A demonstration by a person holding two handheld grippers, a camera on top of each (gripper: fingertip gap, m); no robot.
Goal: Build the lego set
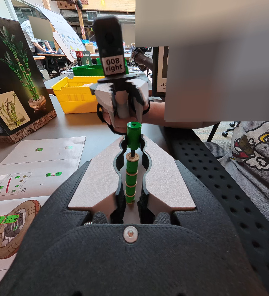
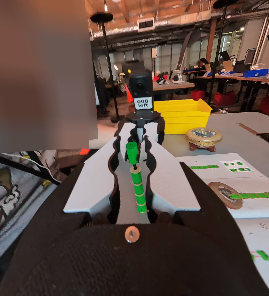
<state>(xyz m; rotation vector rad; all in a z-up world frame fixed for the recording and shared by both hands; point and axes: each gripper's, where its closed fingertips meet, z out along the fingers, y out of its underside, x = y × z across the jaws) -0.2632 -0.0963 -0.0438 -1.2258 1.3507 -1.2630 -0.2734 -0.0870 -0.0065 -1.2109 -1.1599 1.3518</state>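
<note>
A green bamboo stalk (image 1: 131, 179) with tan rings stands on a black axle and shows through the gap between my fingers in both views (image 2: 139, 192). A green cylinder segment (image 1: 133, 136) sits at the top of the axle, a short way above the top ring. My left gripper (image 1: 133, 139) is shut on this segment; it also shows in the right wrist view (image 2: 132, 158). My right gripper (image 2: 131, 138) is open, its fingers either side of the segment (image 2: 131, 153) without touching it. From the left wrist view the right gripper (image 1: 126, 121) hangs just behind and above the segment.
The set's box (image 1: 16, 80) stands at the left, beside a yellow bin (image 1: 76, 94) and a green bin (image 1: 89, 70). An open instruction booklet (image 1: 34, 168) lies on the table. A round tan pot base (image 2: 203, 137) stands near the yellow bin (image 2: 183, 117). A black perforated chair (image 1: 210, 176) is at the right. The tips of both grippers are at nearly the same place. The round tan pot base (image 2: 203, 137) is about 30 centimeters from both grippers' fingertips.
</note>
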